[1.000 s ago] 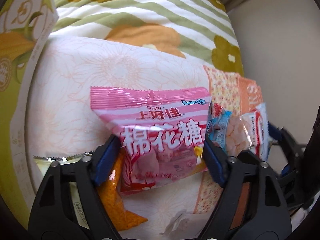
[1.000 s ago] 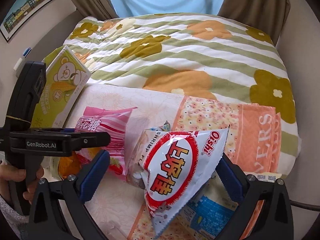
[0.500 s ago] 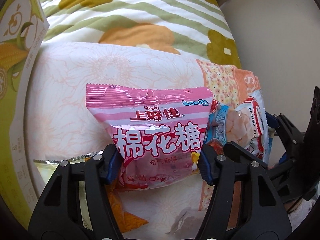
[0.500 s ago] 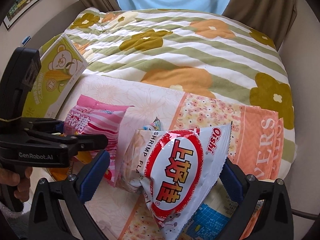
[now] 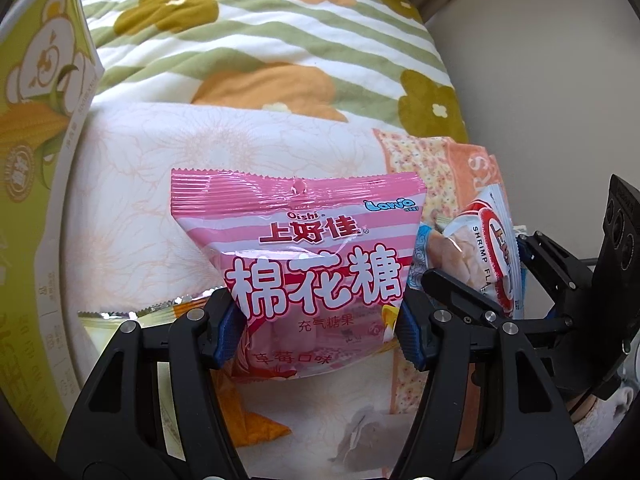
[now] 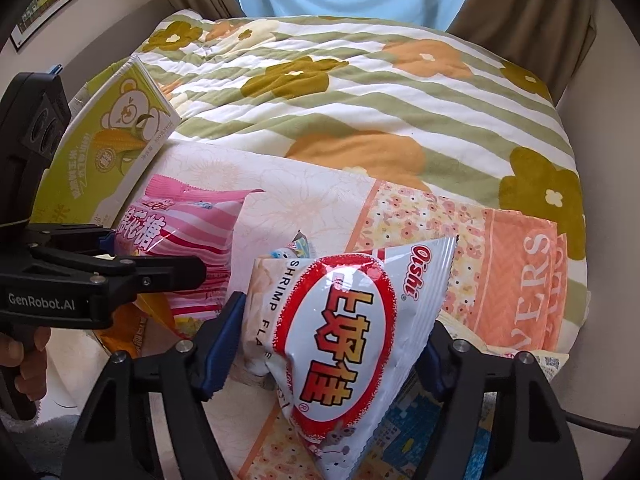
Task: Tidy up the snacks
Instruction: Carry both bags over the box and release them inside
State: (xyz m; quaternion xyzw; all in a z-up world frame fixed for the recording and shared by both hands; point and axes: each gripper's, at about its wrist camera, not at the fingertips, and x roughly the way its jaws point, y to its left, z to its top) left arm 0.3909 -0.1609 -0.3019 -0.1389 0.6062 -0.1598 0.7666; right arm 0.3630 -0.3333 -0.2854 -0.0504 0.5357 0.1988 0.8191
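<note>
My left gripper (image 5: 318, 332) is shut on the lower half of a pink marshmallow bag (image 5: 304, 240), which stands upright between the blue pads. In the right wrist view the same bag (image 6: 188, 236) shows at the left, behind the left gripper's black arm. My right gripper (image 6: 326, 348) has its jaws closing on a white and red shrimp chips bag (image 6: 340, 328). That bag sits between the pads, and both pads touch its sides. It tilts, with its bottom corner pointing down. The left wrist view catches its edge (image 5: 492, 252) at the right.
A green box with a bear picture (image 6: 116, 148) leans at the left. An orange snack packet (image 5: 248, 420) lies under the pink bag on a pale floral cloth (image 5: 160, 184). Beyond is a striped flowered quilt (image 6: 360, 92). A hand (image 6: 24, 364) holds the left gripper's handle.
The right gripper's jaws have narrowed from wide apart onto the white shrimp bag. The left jaws drew in on the pink bag, then held. Neither hand has shifted much.
</note>
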